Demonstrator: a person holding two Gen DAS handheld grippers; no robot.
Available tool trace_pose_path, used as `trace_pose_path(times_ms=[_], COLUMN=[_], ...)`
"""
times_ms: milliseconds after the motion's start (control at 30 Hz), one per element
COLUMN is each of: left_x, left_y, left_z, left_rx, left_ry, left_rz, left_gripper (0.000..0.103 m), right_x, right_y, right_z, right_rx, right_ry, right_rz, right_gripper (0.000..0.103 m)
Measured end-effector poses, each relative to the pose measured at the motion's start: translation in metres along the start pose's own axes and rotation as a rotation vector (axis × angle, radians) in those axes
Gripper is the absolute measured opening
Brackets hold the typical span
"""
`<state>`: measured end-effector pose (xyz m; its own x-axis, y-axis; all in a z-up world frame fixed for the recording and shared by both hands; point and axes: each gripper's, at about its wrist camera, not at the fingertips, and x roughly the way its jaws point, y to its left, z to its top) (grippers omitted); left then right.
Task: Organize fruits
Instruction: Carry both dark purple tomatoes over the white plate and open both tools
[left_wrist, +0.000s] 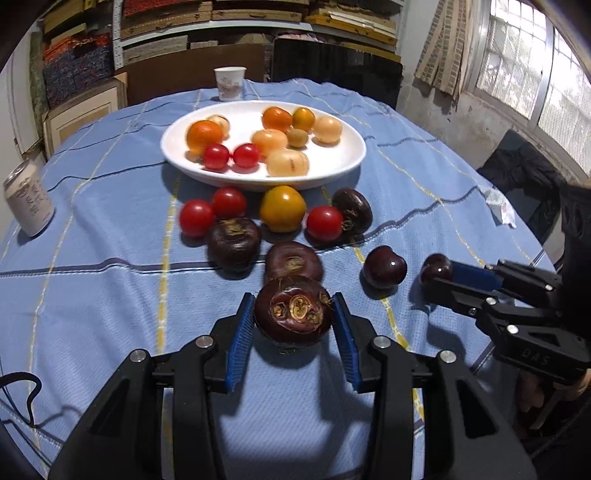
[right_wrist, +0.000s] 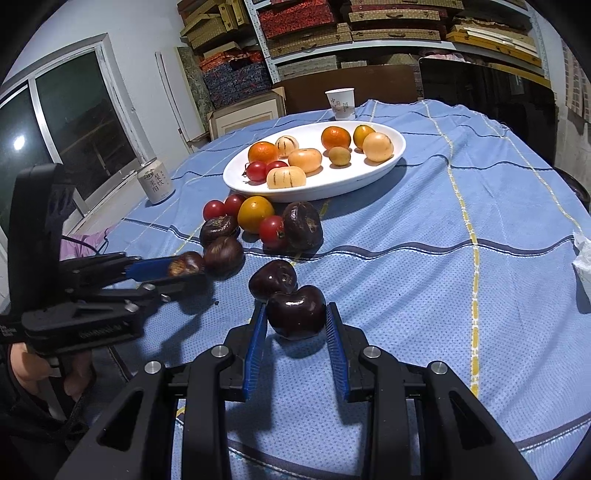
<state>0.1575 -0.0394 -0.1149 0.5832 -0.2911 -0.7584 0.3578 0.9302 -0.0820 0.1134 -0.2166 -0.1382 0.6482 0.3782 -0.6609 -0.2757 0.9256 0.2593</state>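
Left gripper (left_wrist: 293, 317) clamps water chestnut (left_wrist: 293, 312); right gripper (right_wrist: 296, 317) clamps cherry (right_wrist: 296, 315)

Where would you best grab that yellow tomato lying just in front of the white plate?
Take the yellow tomato across its round middle, coming down from above. A red tomato crowds one side, another red tomato the other, and the white plate sits behind, so a level approach looks blocked. Its smooth skin may slip, so I'd squeeze at the widest part.
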Motion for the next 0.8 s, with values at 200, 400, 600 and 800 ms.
trace_pose_path(times_ms=[200, 400, 600, 800], left_x=[-0.029, -0.052, -0.058, -0.042], left_y=[0.012, 0.024, 0.034, 0.031], left_z=[0.001, 0.01, 0.05, 0.113], left_rx=[-0.019, -0.03, -0.032, 0.012], left_ry=[-0.054, -0.099, -0.124, -0.141], left_rz=[0.019, 0.039, 0.034, 0.045], left_gripper=[0.041, 0.041, 0.041, 0.041], right_x=[-0.005, -0.02, -0.039, -0.033], right_y=[-0.002, 0.001, 0.002, -0.002], right_z=[-0.005, 0.005, 0.05, 0.119], right_rx=[0.015, -0.01, -0.056, -0.102], right_ry=[0.002, -0.031, -0.098, -0.134], right_rz=[-0.034, -0.034, -0.048, -0.068], right_gripper=[0.032, 0.033, 0.033, 0.033])
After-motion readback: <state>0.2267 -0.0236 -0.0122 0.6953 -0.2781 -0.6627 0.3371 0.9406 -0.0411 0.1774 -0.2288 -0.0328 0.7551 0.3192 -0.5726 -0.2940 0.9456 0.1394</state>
